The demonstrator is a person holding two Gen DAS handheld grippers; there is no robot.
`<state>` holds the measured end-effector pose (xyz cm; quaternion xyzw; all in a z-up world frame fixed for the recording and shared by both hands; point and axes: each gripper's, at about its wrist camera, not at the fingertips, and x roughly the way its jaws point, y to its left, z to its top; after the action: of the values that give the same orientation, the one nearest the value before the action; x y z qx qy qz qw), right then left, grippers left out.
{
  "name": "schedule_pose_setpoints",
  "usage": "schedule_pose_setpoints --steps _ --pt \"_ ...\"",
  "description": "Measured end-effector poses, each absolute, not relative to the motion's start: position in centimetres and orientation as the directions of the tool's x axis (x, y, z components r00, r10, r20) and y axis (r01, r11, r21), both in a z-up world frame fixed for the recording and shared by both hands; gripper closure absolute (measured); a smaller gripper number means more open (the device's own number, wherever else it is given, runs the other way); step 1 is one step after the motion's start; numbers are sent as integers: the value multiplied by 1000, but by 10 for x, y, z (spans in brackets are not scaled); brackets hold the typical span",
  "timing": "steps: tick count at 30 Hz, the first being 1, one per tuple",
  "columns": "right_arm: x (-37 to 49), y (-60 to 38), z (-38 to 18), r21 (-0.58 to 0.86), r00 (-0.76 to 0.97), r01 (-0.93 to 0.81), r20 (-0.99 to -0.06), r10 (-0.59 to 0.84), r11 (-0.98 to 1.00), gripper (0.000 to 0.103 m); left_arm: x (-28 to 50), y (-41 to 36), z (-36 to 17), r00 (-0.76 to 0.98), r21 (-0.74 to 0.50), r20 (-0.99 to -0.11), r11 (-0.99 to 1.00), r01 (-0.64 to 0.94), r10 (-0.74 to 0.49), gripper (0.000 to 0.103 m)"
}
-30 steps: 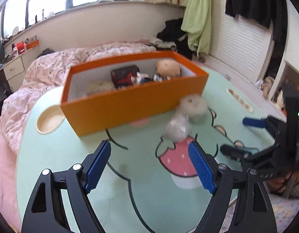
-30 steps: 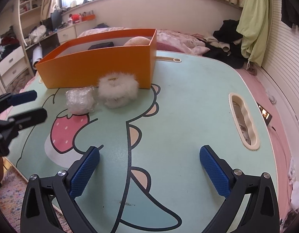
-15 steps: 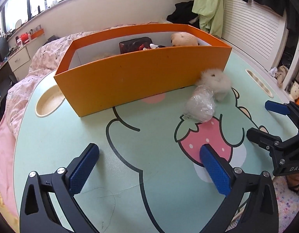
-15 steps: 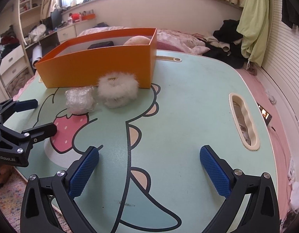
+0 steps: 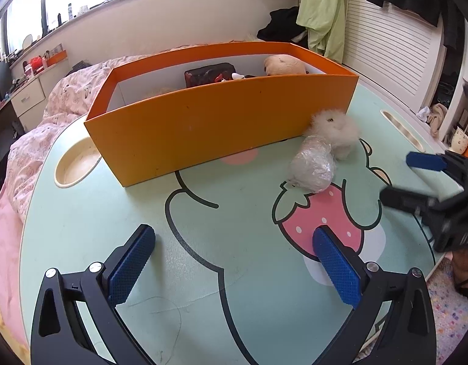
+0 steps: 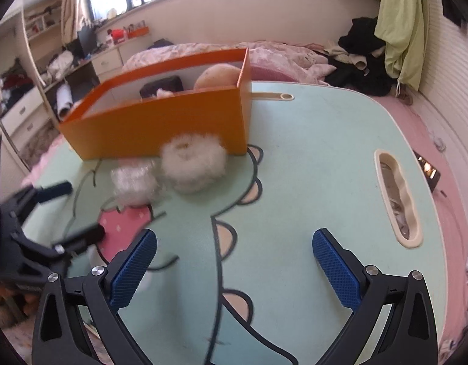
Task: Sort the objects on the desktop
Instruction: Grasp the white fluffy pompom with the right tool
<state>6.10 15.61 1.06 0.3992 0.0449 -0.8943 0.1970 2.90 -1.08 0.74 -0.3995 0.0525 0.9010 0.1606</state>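
Both claws gaping, empty: left gripper (image 5: 234, 261), right gripper (image 6: 234, 261). Beside orange box (image 5: 221, 127): crinkly plastic-wrapped bundle (image 5: 311, 167), light, slippery, squeeze mid-body; fluffy scrunchie (image 6: 193, 164), soft, pinch ring.

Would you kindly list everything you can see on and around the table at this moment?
box: one, orange, on the far part of the table.
dark case: one, black-red, inside the box.
plush toy: one, tan, inside the box at its right end.
fluffy ring: one, white, on the table against the box front.
plastic bundle: one, clear, beside the fluffy ring.
table: one, mint green with cartoon print.
bed: one, pink cover, behind the table.
left gripper: one, black with blue fingers, open, empty.
right gripper: one, black with blue fingers, open, empty.
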Motion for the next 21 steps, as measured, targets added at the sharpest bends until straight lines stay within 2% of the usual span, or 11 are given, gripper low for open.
schedule_pose_setpoints --steps 2,4,9,10,11,12,13,14,21 --pt "51 150 24 118 -614 384 -708 -349 -916 0 29 -11 7 -629 -34 -737 -943 -332 248 0" --pt "42 137 32 78 -630 387 -705 -325 -919 1 29 -11 7 -629 -34 -736 -943 -332 248 0" --pt "17 109 28 26 -607 381 -747 -271 -924 15 29 -11 7 -629 -34 -736 -943 -332 249 0" --pt "12 107 22 26 -590 363 -767 -251 -931 21 29 -11 7 -629 -34 -736 -943 -332 249 0" --pt "7 107 16 31 -568 343 -789 -233 -939 33 29 -11 7 -629 -34 -736 -943 -332 249 0" --pt "5 108 14 30 -565 331 -795 -223 -943 35 29 -11 7 -629 -34 -736 -943 -332 248 0" --pt "8 110 15 5 -595 326 -776 -209 -945 54 29 -10 7 -630 -33 -736 -942 -333 248 0" --pt "11 113 15 -9 -598 328 -776 -201 -944 64 29 -10 7 -630 -34 -735 -942 -333 249 0" --pt "68 165 28 140 -621 429 -671 -405 -892 64 28 -10 7 -630 -35 -735 -942 -334 251 0"
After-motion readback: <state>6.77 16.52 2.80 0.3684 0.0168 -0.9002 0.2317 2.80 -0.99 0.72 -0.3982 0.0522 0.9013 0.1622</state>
